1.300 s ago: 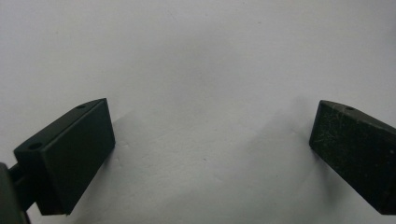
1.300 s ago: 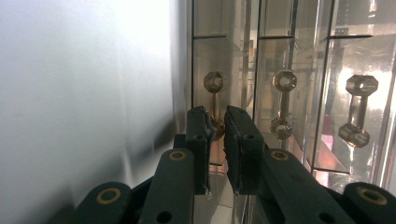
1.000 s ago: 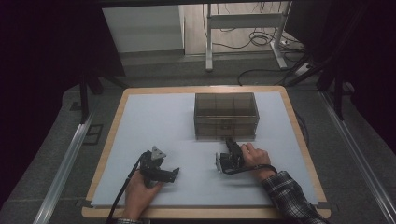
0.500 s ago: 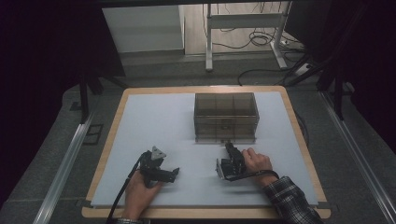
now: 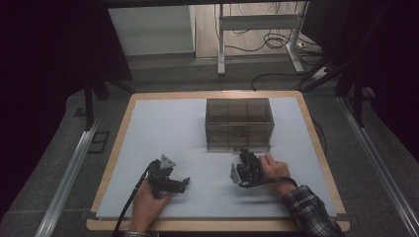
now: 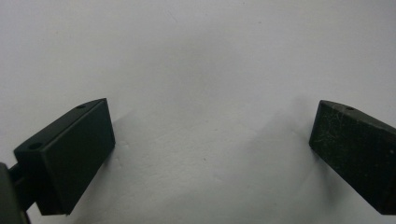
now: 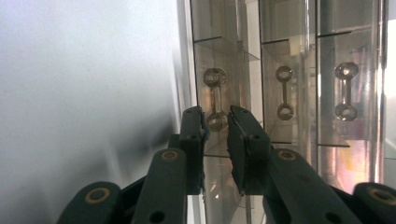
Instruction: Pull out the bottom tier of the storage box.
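— Where's the drawer box (image 5: 239,123)?
— Twelve o'clock of the right gripper (image 7: 215,122), whose jaws, just opening, stand narrow around its nearest handle (image 7: 214,99).
— The left gripper (image 6: 212,140)?
— Wide apart, nothing between

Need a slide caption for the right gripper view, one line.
Right hand-held gripper, jaws nearly closed with a narrow gap, lined up on a drawer handle of the clear drawer box.
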Tool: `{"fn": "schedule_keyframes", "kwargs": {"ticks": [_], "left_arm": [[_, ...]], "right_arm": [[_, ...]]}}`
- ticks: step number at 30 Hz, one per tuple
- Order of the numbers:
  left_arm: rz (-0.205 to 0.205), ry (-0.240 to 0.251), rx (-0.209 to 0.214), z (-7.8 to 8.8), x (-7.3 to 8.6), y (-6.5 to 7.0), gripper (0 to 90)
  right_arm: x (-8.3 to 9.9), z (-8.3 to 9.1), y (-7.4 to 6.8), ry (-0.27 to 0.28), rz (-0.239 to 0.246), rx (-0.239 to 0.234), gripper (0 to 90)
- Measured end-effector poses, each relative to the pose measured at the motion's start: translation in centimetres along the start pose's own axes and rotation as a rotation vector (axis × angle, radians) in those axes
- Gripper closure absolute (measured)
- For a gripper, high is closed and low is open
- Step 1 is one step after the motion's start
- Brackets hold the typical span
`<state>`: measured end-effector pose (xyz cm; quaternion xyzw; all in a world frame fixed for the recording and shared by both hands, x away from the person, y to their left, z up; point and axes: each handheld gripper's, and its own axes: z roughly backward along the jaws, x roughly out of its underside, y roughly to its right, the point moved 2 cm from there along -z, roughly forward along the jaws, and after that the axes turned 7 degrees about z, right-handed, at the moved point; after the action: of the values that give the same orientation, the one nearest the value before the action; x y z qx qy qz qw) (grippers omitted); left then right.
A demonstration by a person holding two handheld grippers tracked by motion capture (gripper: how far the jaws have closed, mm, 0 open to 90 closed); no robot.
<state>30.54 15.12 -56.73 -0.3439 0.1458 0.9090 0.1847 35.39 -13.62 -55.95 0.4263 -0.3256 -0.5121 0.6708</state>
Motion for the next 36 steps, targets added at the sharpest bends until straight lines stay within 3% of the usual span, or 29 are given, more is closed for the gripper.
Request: {"fn": "schedule_keyframes", "kwargs": {"ticks": [22, 36], "left_arm": [[0.0, 0.0, 0.0, 0.0, 0.0, 0.0, 0.0], [0.006, 0.004, 0.0, 0.0, 0.0, 0.0, 0.0]], "right_arm": [[1.1, 0.4, 3.2, 0.085, -0.171, -0.193, 64.3], [2.3, 0.1, 5.1, 0.167, -0.311, -0.374, 58.1]]}}
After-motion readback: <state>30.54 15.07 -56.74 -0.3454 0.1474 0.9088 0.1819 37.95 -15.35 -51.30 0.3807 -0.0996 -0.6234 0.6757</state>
